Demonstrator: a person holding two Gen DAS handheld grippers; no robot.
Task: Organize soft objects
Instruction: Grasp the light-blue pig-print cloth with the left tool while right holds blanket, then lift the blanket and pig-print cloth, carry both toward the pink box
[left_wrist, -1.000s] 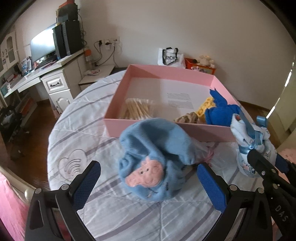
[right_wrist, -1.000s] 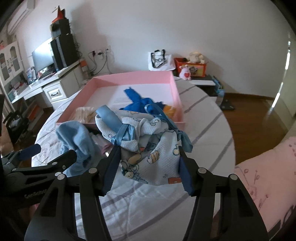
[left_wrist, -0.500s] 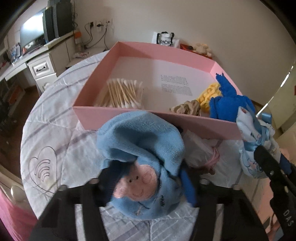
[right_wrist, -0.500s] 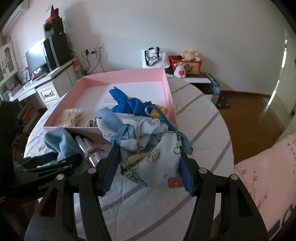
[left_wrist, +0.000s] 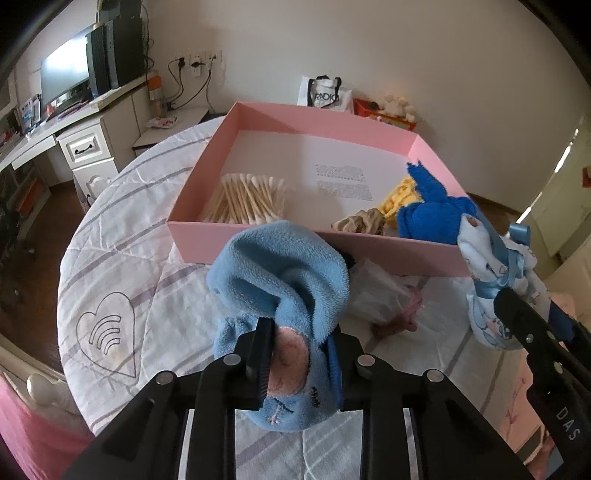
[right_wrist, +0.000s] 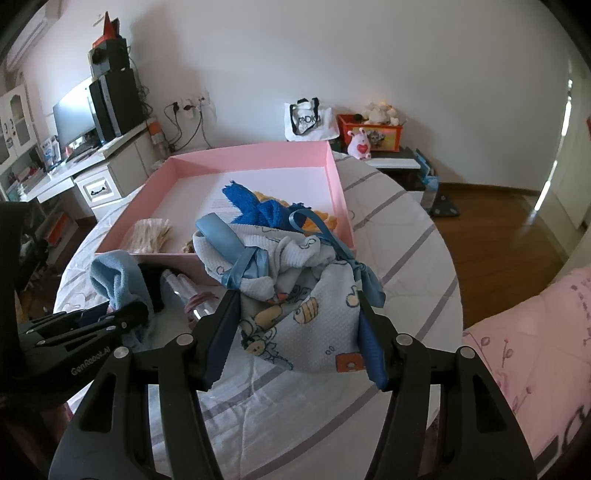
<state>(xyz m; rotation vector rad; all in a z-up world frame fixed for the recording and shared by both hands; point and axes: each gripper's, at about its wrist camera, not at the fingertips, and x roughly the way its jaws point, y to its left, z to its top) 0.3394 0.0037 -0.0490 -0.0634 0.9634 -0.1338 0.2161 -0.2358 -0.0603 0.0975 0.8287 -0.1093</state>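
Observation:
My left gripper is shut on a light blue fleece sock with a pink patch and holds it above the table, just in front of the pink box. My right gripper is shut on a white printed baby cloth with blue ribbons, in front of the box's right corner; the cloth also shows in the left wrist view. The box holds cotton swabs, a dark blue cloth, a yellow item and a beige scrunchie.
A clear plastic packet with a pink item lies on the striped tablecloth between the grippers. A desk with a monitor stands at the left. A pink bedcover is at the right.
My left gripper closed on the light blue sock and lifted it, rising toward the box. My right gripper keeps its hold on the baby cloth and has risen slightly.

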